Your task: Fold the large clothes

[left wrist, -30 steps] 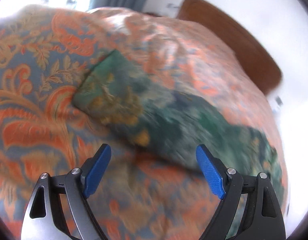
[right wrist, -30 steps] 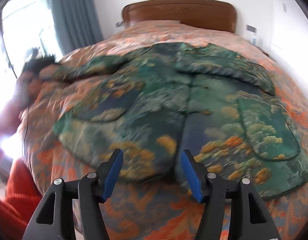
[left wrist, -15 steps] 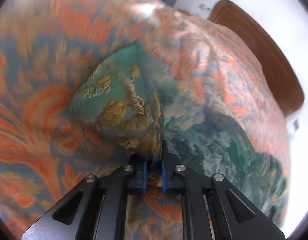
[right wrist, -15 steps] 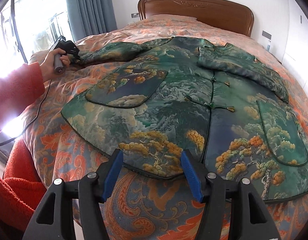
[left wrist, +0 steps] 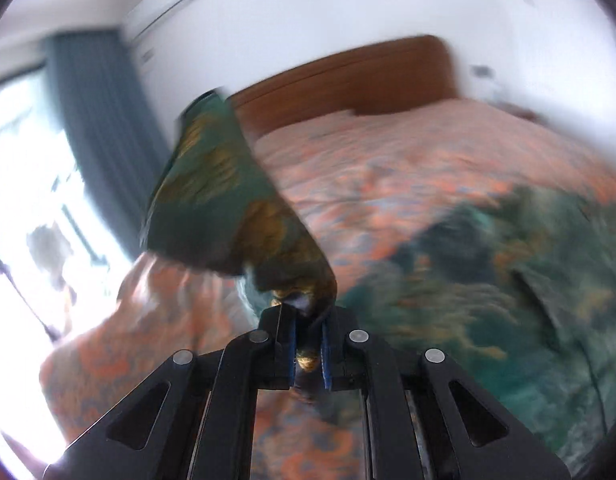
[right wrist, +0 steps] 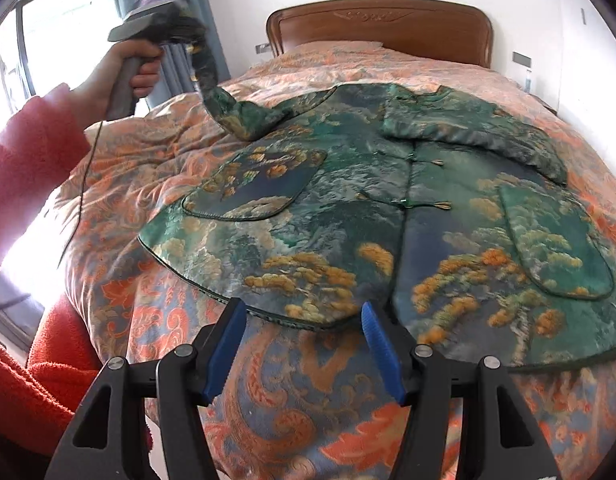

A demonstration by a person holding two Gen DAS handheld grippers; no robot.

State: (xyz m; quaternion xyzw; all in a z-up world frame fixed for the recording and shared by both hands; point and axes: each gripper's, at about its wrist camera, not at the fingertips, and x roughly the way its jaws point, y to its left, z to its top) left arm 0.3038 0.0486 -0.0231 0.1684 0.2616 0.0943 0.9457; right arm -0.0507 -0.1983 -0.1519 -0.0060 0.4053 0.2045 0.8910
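There is one green jacket [right wrist: 348, 216] on one bed, which has one patterned quilt [right wrist: 155, 168] and one wooden headboard [right wrist: 380, 24]. The jacket shows two sleeves [right wrist: 472, 132] and two patch pockets [right wrist: 259, 188]. I count two grippers: the left gripper [left wrist: 308, 344] and the right gripper [right wrist: 303, 344]. One hand [right wrist: 123, 68] in one red sleeve [right wrist: 31, 152] is visible
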